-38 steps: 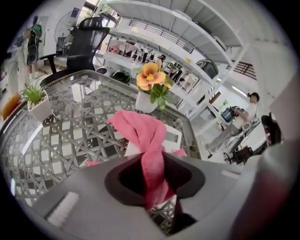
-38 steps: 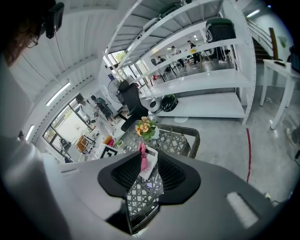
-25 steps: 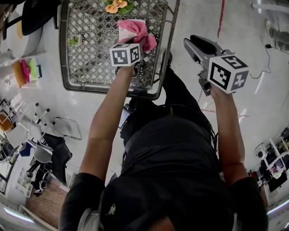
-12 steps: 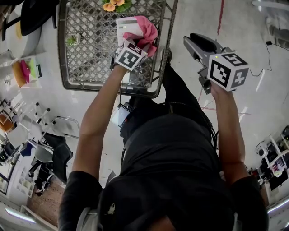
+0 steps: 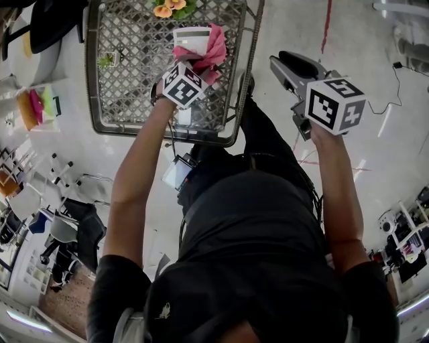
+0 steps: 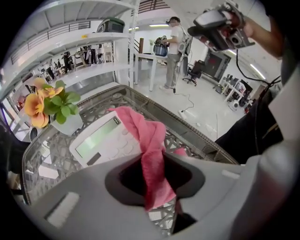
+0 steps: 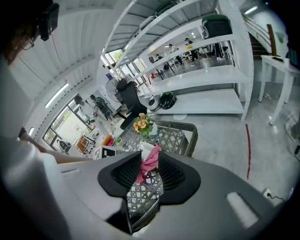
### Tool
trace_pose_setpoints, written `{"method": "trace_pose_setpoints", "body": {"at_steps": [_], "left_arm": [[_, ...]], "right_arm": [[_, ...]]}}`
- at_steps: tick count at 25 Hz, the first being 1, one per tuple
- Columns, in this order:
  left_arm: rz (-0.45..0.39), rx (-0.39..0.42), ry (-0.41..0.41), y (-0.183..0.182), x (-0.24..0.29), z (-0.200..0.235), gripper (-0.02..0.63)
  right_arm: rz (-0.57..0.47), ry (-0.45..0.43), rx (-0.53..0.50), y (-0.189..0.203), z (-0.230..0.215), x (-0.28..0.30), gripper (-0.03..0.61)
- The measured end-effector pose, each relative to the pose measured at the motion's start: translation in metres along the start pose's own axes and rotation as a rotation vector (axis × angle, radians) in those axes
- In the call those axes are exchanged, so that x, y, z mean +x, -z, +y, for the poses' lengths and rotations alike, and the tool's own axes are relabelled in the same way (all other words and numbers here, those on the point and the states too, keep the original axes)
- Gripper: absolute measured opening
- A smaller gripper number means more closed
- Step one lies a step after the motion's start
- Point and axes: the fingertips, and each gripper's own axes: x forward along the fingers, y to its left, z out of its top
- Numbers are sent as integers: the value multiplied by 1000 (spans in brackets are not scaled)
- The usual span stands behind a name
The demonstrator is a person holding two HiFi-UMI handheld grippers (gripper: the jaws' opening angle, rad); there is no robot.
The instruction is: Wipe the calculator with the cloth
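A white calculator lies on the grey lattice table. A pink cloth is draped over its right side. My left gripper points steeply down at the calculator and is shut on the cloth, which hangs through the jaws. My right gripper hovers over the floor to the right of the table. A narrow gap shows between its jaws, with nothing in it. From there the cloth and the table show far off.
A pot of orange flowers stands at the table's far edge, and a small green plant at its left. The table rim is raised. A red floor line and white shelving lie beyond.
My left gripper has rolled at the wrist and shifted slightly left, dragging the cloth across the calculator. The right gripper has stayed still.
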Motion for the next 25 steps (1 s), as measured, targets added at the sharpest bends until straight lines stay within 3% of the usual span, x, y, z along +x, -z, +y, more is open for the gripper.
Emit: {"method": "trace_pose_setpoints", "body": {"at_steps": [5, 16, 21, 25], "left_arm": [[28, 28, -16, 13, -7, 8, 165], [42, -12, -47, 43, -24, 35, 165], [37, -74, -61, 56, -33, 48, 166], [-2, -212, -73, 68, -43, 62, 166]], "right_arm": [[6, -2, -4, -1, 4, 2, 112], [21, -1, -6, -1, 10, 14, 112], [29, -6, -8, -3, 13, 20, 112], [34, -9, -10, -4, 17, 24, 112]]}}
